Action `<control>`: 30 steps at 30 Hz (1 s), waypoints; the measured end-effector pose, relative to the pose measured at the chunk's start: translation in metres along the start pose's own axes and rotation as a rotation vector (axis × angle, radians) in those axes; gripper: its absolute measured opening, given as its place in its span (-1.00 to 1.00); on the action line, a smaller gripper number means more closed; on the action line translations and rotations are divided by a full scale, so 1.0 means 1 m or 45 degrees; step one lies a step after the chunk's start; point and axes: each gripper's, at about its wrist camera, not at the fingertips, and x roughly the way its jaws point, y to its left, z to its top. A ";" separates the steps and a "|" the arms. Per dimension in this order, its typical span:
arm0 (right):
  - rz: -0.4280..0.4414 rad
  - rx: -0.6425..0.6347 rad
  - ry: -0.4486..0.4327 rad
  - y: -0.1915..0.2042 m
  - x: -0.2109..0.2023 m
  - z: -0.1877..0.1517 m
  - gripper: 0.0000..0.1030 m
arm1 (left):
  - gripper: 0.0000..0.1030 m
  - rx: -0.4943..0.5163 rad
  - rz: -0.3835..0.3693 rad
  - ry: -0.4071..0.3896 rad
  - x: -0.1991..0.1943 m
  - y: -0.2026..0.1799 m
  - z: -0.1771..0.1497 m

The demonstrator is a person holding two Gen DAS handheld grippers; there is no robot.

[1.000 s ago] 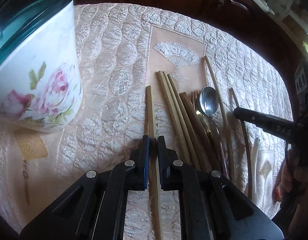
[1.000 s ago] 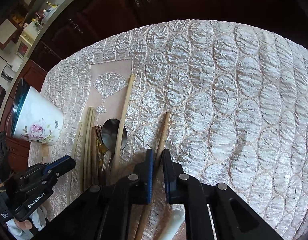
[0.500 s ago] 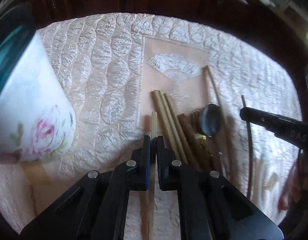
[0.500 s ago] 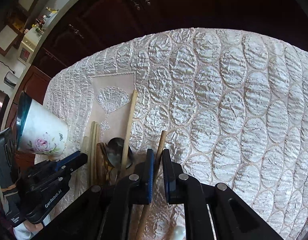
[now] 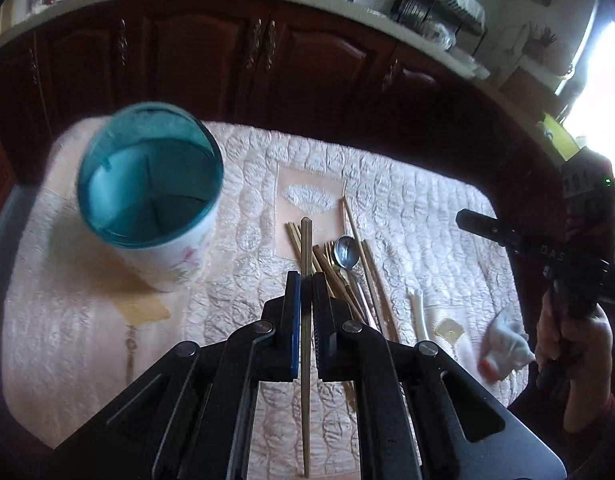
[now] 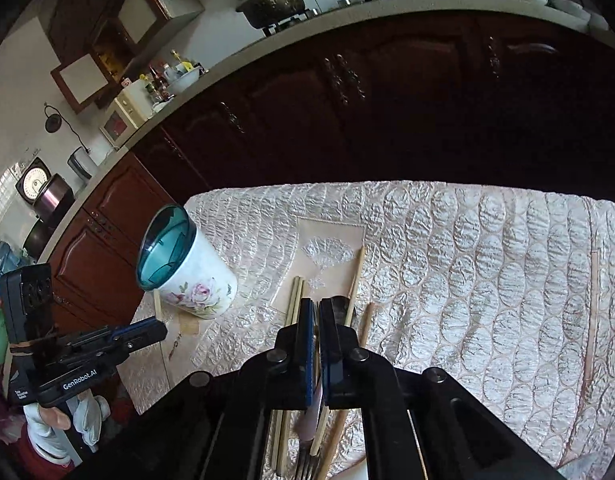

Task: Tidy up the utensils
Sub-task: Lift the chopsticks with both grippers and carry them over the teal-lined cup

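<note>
Plainly, the left tongs are clamped on one chopstick, whose lower end runs out between the black arms. The right tongs have just closed; a thin pale stick sits between them, its tip hidden by the pads. Loose chopsticks and a spoon lie on the quilted surface; the blurred flowered cup stands at ten o'clock.
</note>
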 end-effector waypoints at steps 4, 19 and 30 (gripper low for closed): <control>-0.080 -0.060 0.114 0.007 0.013 -0.001 -0.96 | -0.92 -0.013 0.009 -0.033 -0.018 0.008 -0.004; -0.282 0.060 0.402 -0.040 0.139 -0.023 -0.74 | -0.92 -0.040 0.004 -0.079 -0.039 0.012 -0.014; -0.083 0.003 0.151 -0.005 0.025 -0.005 -0.90 | -0.92 -0.053 -0.025 -0.203 -0.086 0.022 0.005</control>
